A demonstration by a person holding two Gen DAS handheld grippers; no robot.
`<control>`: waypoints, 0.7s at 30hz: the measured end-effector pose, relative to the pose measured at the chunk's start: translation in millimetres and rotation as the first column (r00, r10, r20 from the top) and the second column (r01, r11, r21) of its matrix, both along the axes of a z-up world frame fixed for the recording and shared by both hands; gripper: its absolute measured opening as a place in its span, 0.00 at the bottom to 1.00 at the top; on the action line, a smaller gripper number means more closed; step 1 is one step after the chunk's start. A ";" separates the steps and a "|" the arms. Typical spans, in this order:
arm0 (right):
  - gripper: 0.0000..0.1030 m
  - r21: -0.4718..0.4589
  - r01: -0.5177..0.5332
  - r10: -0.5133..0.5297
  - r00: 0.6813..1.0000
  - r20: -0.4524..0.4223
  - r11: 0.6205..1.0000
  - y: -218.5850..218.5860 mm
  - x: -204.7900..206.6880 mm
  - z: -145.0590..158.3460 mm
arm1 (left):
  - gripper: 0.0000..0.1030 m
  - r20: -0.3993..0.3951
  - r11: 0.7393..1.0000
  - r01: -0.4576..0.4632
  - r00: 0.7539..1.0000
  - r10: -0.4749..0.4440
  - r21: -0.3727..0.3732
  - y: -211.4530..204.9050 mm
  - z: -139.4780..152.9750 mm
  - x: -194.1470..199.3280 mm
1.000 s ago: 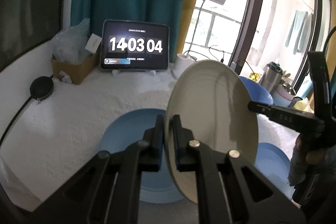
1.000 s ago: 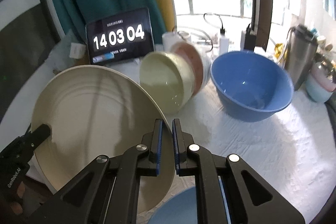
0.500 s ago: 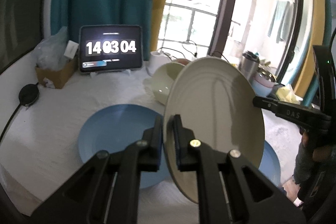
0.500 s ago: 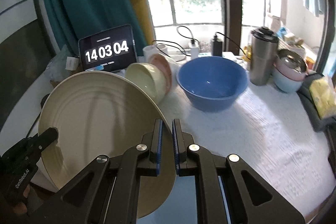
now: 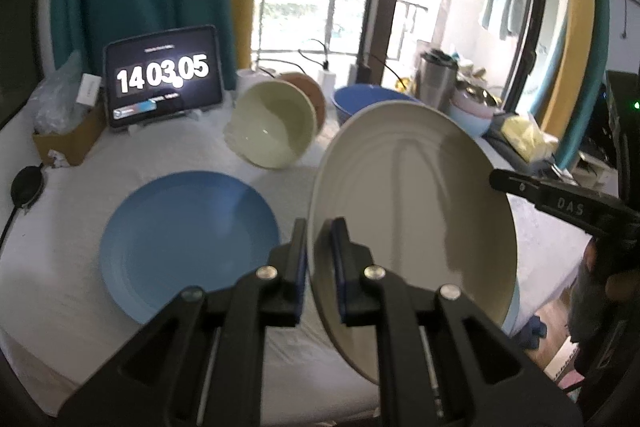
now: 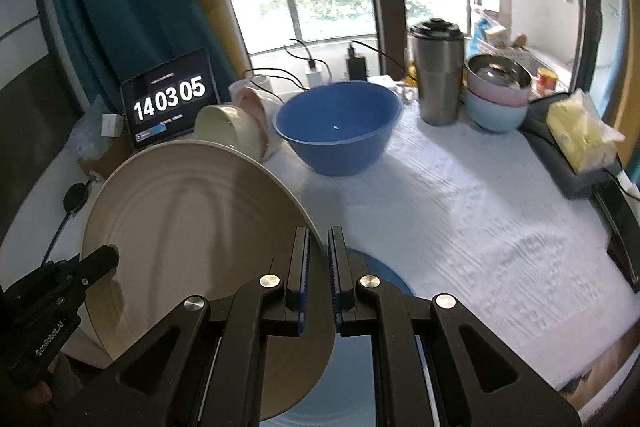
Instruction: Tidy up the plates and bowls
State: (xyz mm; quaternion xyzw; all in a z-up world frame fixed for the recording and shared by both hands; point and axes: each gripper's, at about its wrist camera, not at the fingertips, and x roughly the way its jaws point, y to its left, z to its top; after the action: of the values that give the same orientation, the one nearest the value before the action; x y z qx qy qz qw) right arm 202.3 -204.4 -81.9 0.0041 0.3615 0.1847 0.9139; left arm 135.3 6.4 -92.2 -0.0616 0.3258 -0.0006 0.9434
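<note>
**Cream plate carried by two grips above the blue plates**

The cream plate (image 5: 412, 223) is held clear of the table (image 6: 480, 203), tilted up on edge, with a grip at each side of its rim. The left gripper (image 5: 320, 259) is closed narrowly on the near rim, and the right gripper (image 6: 318, 267) is closed the same way on the opposite rim, so the wide, shallow disc is probably kept from swinging.

Ahead and to the left of the left jaws, a blue plate (image 5: 188, 243) lies flat on the table; a second blue plate (image 6: 380, 275) shows just beneath the right jaws. Stacking plate on plate appears to be the aim.

Further ahead, a pale green bowl (image 5: 272, 127) lies tipped against a pink bowl (image 5: 310, 95), beside an upright blue bowl (image 6: 338, 125); these seem left for later.
</note>
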 end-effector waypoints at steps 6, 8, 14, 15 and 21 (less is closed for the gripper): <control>0.10 0.002 0.043 -0.043 0.999 -0.028 0.999 -25.8 -2.7 -14.2 | 0.12 -0.047 0.999 0.048 0.998 -0.047 0.020 -24.8 -11.6 7.7; 0.10 -0.002 0.053 -0.053 0.998 -0.033 0.999 -33.3 -2.9 -19.2 | 0.13 -0.062 0.998 0.060 0.996 -0.058 0.024 -30.9 -16.0 9.8; 0.10 0.003 0.075 -0.075 0.996 -0.057 0.997 -49.8 -1.8 -31.9 | 0.14 -0.112 0.996 0.087 0.990 -0.083 0.035 -45.6 -30.5 18.1; 0.10 0.004 0.077 -0.077 0.995 -0.058 0.997 -51.3 -1.1 -33.4 | 0.14 -0.120 0.995 0.090 0.989 -0.085 0.038 -47.0 -32.6 19.4; 0.10 0.001 0.080 -0.080 0.995 -0.058 0.997 -56.1 2.3 -41.0 | 0.16 -0.154 0.994 0.093 0.985 -0.083 0.056 -53.4 -44.6 26.6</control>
State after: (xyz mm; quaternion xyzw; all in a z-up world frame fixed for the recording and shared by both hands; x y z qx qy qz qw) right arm 204.5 -260.5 -123.0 0.0254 0.3869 0.1483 0.9097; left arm 161.9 -46.9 -136.9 -0.0172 0.3988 -0.0272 0.9165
